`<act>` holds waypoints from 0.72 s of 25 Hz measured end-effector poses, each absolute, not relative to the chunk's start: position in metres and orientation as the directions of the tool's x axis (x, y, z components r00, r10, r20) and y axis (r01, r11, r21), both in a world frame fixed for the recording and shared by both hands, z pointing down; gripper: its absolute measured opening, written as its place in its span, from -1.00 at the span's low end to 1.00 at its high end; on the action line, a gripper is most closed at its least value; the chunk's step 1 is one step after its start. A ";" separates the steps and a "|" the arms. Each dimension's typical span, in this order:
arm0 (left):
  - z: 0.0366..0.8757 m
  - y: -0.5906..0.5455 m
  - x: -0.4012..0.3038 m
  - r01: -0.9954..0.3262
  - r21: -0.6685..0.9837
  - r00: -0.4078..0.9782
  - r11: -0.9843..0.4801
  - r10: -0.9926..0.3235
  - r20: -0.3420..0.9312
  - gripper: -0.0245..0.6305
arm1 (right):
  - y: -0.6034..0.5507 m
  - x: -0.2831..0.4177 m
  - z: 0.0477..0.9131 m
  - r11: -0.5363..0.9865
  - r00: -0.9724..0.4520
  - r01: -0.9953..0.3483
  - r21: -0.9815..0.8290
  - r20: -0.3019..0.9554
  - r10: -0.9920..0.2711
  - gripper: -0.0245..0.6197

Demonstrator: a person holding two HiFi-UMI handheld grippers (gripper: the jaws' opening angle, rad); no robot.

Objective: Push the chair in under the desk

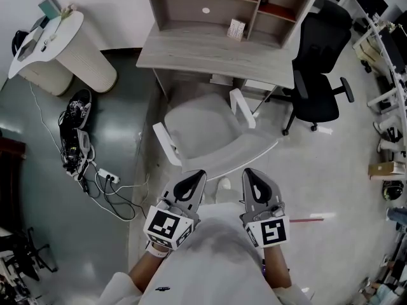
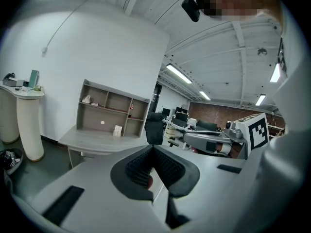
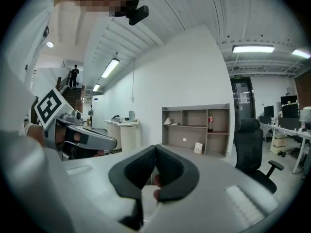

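Note:
A pale grey chair [image 1: 205, 129] with white armrests stands in front of the grey desk [image 1: 210, 59], its seat mostly outside the desk's edge. The chair's backrest [image 1: 238, 159] faces me. My left gripper [image 1: 196, 176] and right gripper [image 1: 250, 173] are side by side just behind the backrest's top edge, both shut with nothing between the jaws. Whether they touch the backrest I cannot tell. In the left gripper view the shut gripper [image 2: 153, 150] points toward the desk [image 2: 95, 142]. The right gripper view shows the same of its gripper [image 3: 155, 149], with the desk's shelf unit [image 3: 197, 130] ahead.
A black office chair [image 1: 318, 75] stands right of the desk. A white ribbed stand [image 1: 73, 53] is at the far left, with shoes [image 1: 76, 107], a power strip and cables [image 1: 105, 178] on the dark floor below it. More desks and boxes line the right edge.

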State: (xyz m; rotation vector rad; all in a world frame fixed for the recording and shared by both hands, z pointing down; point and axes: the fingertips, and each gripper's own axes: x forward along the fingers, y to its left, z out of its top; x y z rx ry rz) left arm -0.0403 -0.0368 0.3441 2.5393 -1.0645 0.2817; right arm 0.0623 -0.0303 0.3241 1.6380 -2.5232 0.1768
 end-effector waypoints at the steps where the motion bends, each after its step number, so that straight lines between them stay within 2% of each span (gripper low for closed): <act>1: 0.346 -0.040 -0.038 -0.722 0.258 0.691 -0.643 -0.646 0.324 -0.90 | -0.034 0.065 0.324 0.412 -0.410 -0.911 -0.023 0.168 -0.897 -0.90; 8: 0.366 -0.054 -0.023 -0.745 0.246 0.663 -0.620 -0.646 0.378 -0.91 | -0.061 0.080 0.337 0.475 -0.471 -0.879 -0.028 0.200 -0.859 -0.88; 18: 0.418 -0.050 -0.023 -0.759 0.237 0.629 -0.606 -0.589 0.508 -0.90 | -0.081 0.069 0.386 0.620 -0.601 -0.783 -0.053 0.324 -0.731 -0.65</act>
